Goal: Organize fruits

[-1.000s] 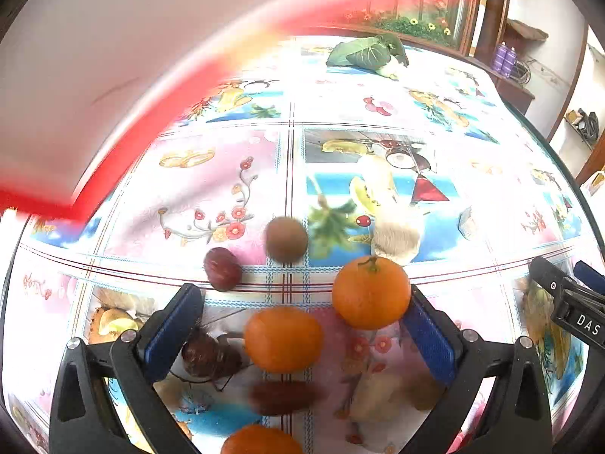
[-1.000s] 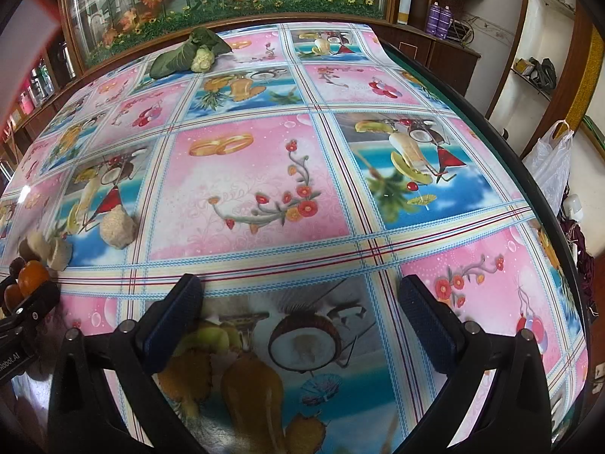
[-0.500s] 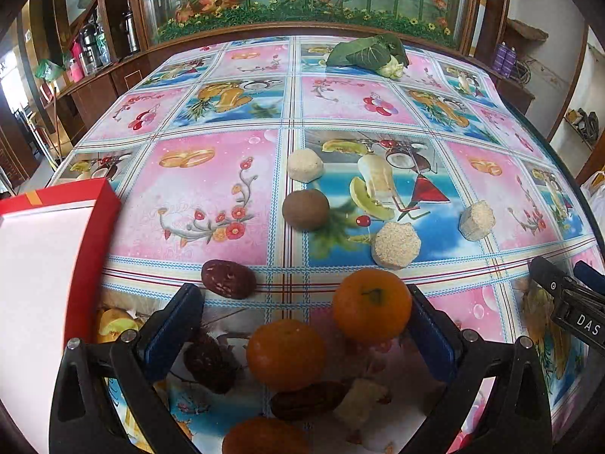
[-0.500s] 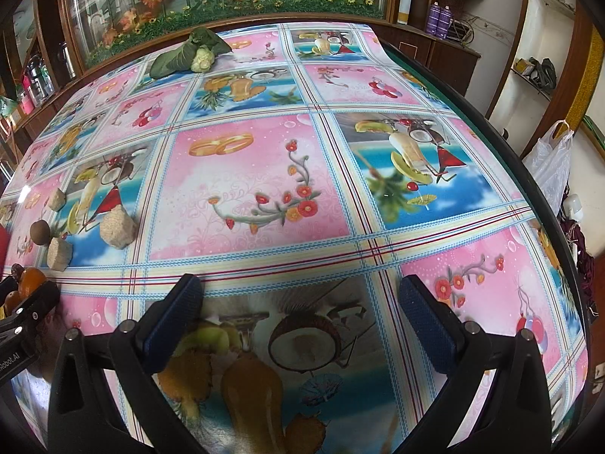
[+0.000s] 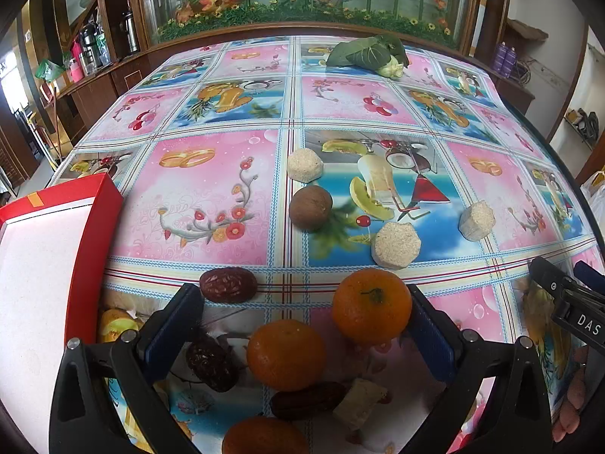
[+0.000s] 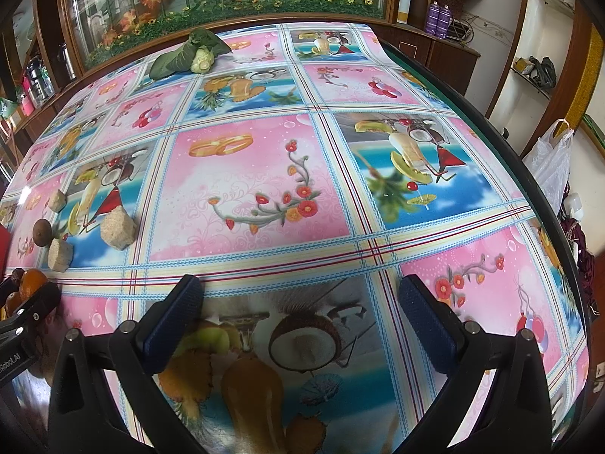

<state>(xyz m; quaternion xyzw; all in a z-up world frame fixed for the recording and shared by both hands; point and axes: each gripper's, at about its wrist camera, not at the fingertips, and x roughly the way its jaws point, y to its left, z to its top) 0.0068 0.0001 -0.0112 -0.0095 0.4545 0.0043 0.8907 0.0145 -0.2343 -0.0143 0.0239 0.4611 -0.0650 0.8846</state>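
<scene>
Left wrist: left tool (image 5: 302, 321) wide open, empty; lowest orange (image 5: 264, 437) cut off. Right tool (image 6: 300, 310) wide open, empty.

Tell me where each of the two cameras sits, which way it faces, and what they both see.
Left wrist: on the left claw, facing across the table at oranges, dates and a red box; its own open fingers and the right claw's edge show.
Right wrist: on the right claw, facing bare tablecloth; open fingers show.
Shared: the leafy vegetable, the beige blocks and the brown nut.
</scene>
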